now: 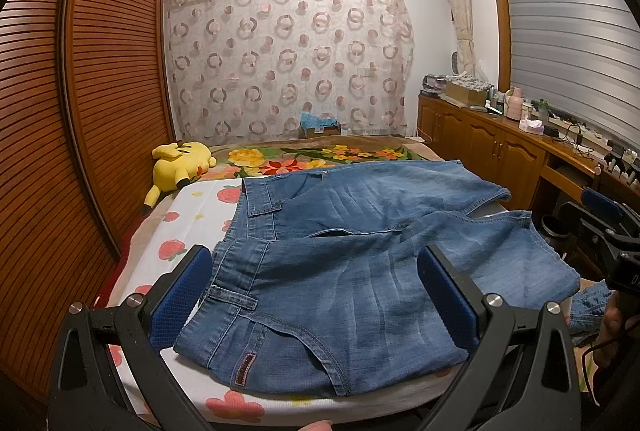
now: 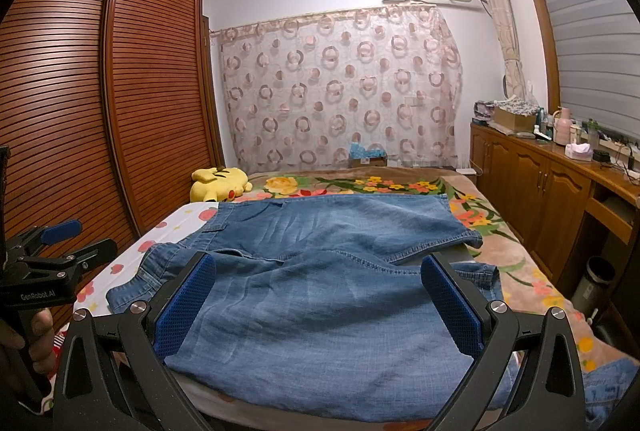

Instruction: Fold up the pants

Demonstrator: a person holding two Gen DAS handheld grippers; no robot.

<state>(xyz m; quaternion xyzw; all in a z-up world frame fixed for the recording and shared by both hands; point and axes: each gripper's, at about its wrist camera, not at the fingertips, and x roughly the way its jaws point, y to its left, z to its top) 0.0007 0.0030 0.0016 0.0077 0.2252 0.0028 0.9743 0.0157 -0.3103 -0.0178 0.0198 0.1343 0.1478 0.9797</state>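
- Pants (image 1: 340, 263) lie spread flat on the bed (image 1: 184, 227), unfolded.
- Your left tool (image 1: 312, 295) and right tool (image 2: 316, 307) both hover wide apart, empty.
- Next, I'd grab waistband and hem.

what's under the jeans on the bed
The jeans lie on a white strawberry-print sheet, which shows along their waistband side. Past the legs, a floral blanket shows. What lies directly beneath the denim is covered and cannot be seen.
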